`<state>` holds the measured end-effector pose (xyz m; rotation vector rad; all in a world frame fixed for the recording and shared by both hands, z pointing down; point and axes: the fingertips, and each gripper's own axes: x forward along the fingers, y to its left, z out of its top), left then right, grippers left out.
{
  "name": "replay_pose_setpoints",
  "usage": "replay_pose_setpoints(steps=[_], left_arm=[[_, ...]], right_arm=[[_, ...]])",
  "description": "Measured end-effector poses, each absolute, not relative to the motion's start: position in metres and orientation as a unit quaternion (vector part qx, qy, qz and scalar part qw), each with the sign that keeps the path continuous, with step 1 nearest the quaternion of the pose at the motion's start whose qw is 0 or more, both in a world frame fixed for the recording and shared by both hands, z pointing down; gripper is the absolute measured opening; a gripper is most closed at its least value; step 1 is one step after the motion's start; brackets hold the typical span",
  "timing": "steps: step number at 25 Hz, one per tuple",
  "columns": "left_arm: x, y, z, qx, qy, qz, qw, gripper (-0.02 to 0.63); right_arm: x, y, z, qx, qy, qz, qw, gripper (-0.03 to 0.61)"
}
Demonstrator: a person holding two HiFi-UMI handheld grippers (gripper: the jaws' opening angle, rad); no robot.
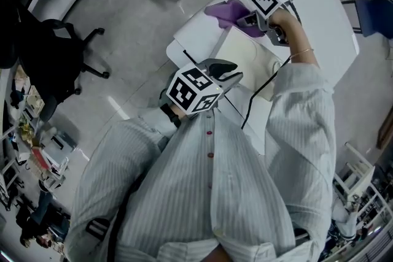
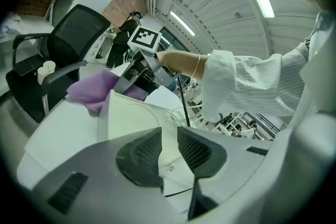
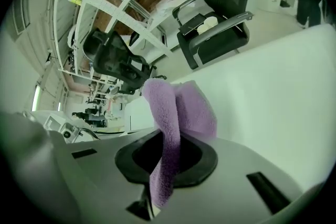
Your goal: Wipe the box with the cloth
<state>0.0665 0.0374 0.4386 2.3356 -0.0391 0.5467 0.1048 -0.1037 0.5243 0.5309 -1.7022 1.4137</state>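
Purple cloth [image 3: 185,107] is pinched between the jaws of the right gripper [image 3: 166,159].

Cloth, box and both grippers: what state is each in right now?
cloth: bunched, pinched in the right gripper, at the box's far edge.
box: lying flat on the table.
right gripper: shut on the cloth.
left gripper: jaws slightly apart, empty, at the box's near edge.
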Motion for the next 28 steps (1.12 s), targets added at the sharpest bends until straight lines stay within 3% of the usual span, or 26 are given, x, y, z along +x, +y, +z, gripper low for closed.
replay_pose_setpoints(steps=[11, 20, 28], left_arm=[[0.075, 0.016, 0.385, 0.931, 0.010, 0.152, 0.333, 0.064], [0.081, -0.016, 0.328, 0.951, 0.028, 0.095, 0.292, 0.018], [0.096, -0.009, 0.281, 0.965, 0.073, 0.066, 0.244, 0.011]], right_arm=[[0.135, -0.104, 0.433, 0.346, -0.757, 0.467, 0.298, 0.041], [0.156, -0.057, 0.333, 0.481, -0.790, 0.343, 0.165, 0.041], [0.166, 0.000, 0.281, 0.598, -0.761, 0.231, 0.095, 0.041]])
